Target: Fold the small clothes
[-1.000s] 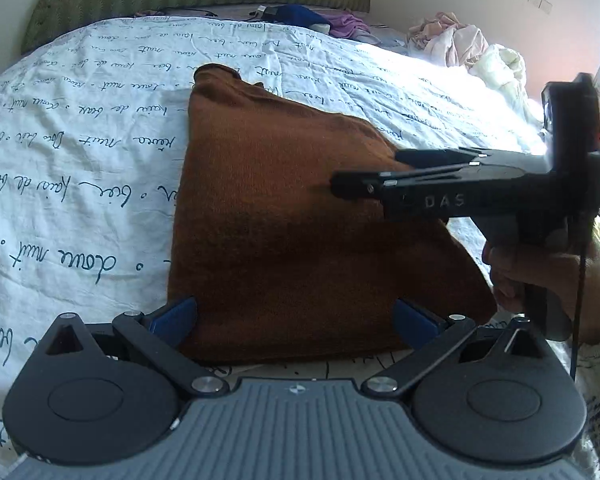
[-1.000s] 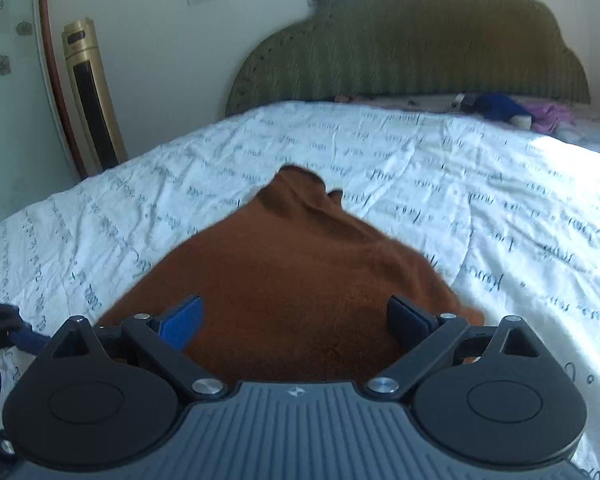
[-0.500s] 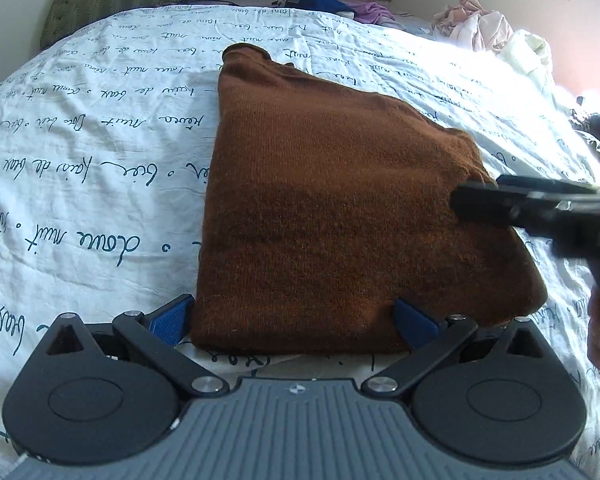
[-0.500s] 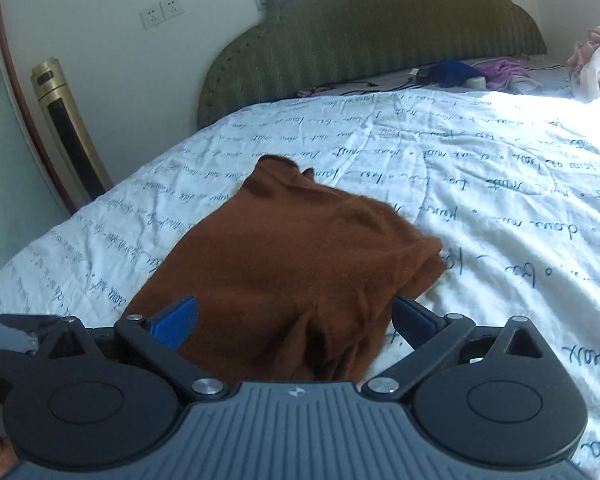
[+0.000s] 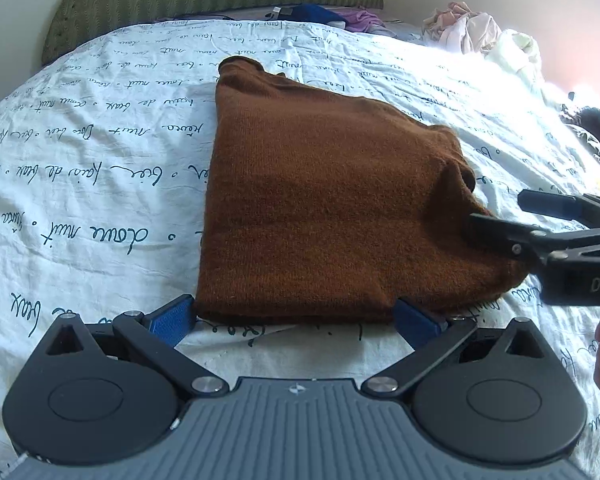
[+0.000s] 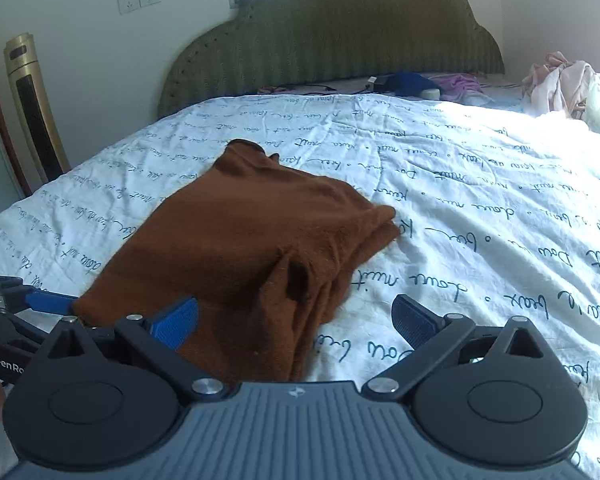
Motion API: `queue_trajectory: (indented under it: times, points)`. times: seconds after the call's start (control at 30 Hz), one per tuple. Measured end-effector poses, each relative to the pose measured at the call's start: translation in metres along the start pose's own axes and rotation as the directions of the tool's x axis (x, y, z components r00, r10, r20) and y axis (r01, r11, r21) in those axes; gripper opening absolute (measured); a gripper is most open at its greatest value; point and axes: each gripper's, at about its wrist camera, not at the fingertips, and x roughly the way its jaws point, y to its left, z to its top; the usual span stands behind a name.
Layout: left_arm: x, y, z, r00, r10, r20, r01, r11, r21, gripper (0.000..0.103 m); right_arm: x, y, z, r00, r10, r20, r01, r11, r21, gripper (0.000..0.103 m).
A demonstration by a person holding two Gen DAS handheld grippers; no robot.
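Observation:
A brown knit garment (image 5: 324, 200) lies folded flat on the white bedsheet with blue script (image 5: 80, 184). It also shows in the right wrist view (image 6: 240, 248), with a bunched layered edge on its right side. My left gripper (image 5: 294, 318) is open, its blue pads at the garment's near edge, one at each end of it. My right gripper (image 6: 294, 316) is open at the garment's near right corner; its left pad is over the cloth, its right pad over bare sheet. In the left wrist view the right gripper (image 5: 496, 216) comes in from the right at the garment's right edge.
A green headboard (image 6: 332, 40) stands at the far end. Blue and purple items (image 6: 420, 84) lie by it. A pile of pale clothes (image 6: 564, 88) sits at the far right. A gold tower unit (image 6: 32, 112) stands left of the bed.
The right gripper has drawn back rightward off the top of the garment to its right edge. The left gripper has pulled back slightly. The garment stays flat.

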Motion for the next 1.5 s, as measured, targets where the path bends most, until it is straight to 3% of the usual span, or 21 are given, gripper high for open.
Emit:
queue_trajectory:
  times: [0.07, 0.13, 0.23, 0.3, 0.37, 0.43, 0.53, 0.63, 0.87, 1.07, 1.5]
  points:
    - [0.003, -0.001, -0.004, 1.0, 0.009, -0.012, -0.009, 1.0, 0.008, 0.103, 0.012, 0.004, -0.007, 0.999, -0.018, -0.04, 0.017, 0.999, -0.033, 0.103]
    - [0.001, -0.001, -0.009, 1.0, 0.021, -0.022, -0.021, 1.0, 0.013, 0.103, 0.034, 0.001, -0.017, 0.985, -0.127, -0.113, 0.12, 0.99, -0.07, 0.103]
    - [-0.009, 0.005, -0.018, 0.999, 0.027, -0.019, -0.027, 0.999, 0.027, 0.103, 0.016, -0.015, -0.024, 0.996, -0.039, -0.081, 0.048, 0.993, 0.106, 0.103]
    - [-0.016, 0.013, -0.025, 0.999, 0.042, -0.014, -0.041, 0.999, 0.026, 0.103, -0.002, -0.002, -0.03, 0.993, -0.097, -0.062, 0.102, 0.991, 0.082, 0.103]
    - [-0.02, 0.018, -0.033, 0.996, 0.087, -0.006, -0.087, 0.996, 0.033, 0.103, -0.017, 0.012, -0.041, 0.995, -0.083, -0.058, 0.088, 0.992, 0.088, 0.103]
    - [-0.015, 0.024, -0.039, 0.997, 0.066, -0.033, -0.065, 0.997, 0.031, 0.103, -0.03, 0.032, -0.058, 0.993, -0.088, -0.074, 0.096, 0.987, 0.126, 0.103]
    - [-0.012, 0.029, -0.042, 0.997, 0.066, 0.026, -0.067, 0.998, 0.009, 0.103, -0.033, 0.057, -0.08, 0.992, -0.092, -0.083, 0.102, 0.985, 0.137, 0.103]
    - [-0.008, 0.021, -0.043, 0.993, 0.093, 0.068, -0.095, 0.995, 0.027, 0.103, -0.035, 0.074, -0.093, 0.984, -0.165, -0.063, 0.171, 0.98, 0.105, 0.103]
    - [0.0, 0.019, -0.033, 0.995, 0.077, 0.062, -0.078, 0.997, 0.014, 0.103, -0.034, 0.079, -0.097, 0.979, -0.19, -0.07, 0.196, 0.977, 0.085, 0.103]
    - [0.002, 0.014, -0.037, 0.989, 0.121, 0.09, -0.123, 0.992, 0.015, 0.103, -0.031, 0.082, -0.097, 0.976, -0.208, -0.063, 0.212, 0.974, 0.075, 0.103]
    - [0.0, 0.011, -0.04, 0.987, 0.131, 0.097, -0.132, 0.991, 0.008, 0.103, -0.015, 0.079, -0.087, 0.969, -0.235, -0.077, 0.24, 0.969, 0.061, 0.103]
